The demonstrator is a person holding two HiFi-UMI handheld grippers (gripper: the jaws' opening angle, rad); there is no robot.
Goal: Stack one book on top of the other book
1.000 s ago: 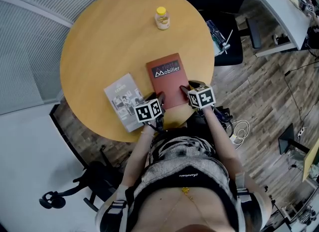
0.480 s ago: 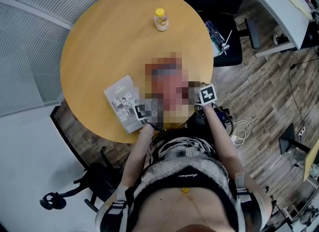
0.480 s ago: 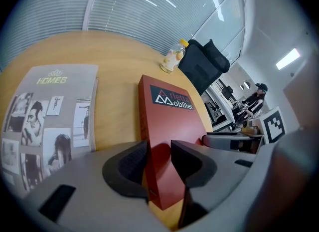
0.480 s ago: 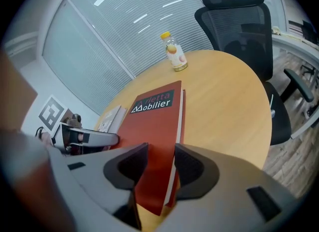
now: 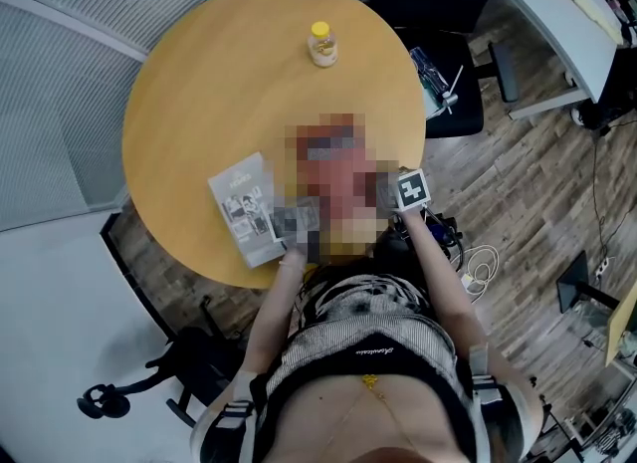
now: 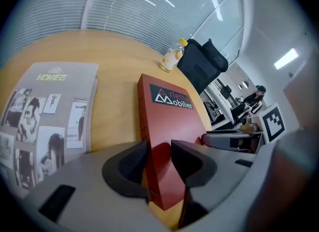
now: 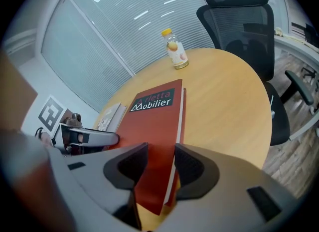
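A red book [image 6: 167, 121] titled "Mobilier" lies near the front edge of the round wooden table [image 5: 219, 83]. A mosaic patch hides most of it in the head view. My left gripper [image 6: 158, 163] is shut on its near left corner, one pad on the spine side and one on the cover. My right gripper [image 7: 160, 168] is shut on the red book [image 7: 154, 126] at its near right corner, over the page edge. A grey "HOMES" magazine [image 5: 244, 207] lies flat just left of the red book and apart from it, also visible as the magazine [image 6: 47, 111] in the left gripper view.
A small yellow-capped bottle [image 5: 320, 43] stands at the far side of the table. A black office chair [image 7: 239, 21] is beyond the table's right edge. Desks and cables lie on the wooden floor to the right. Bare tabletop stretches beyond both books.
Both grippers have stayed at the red book's near corners. A mosaic patch now covers the book and the left gripper in the head view.
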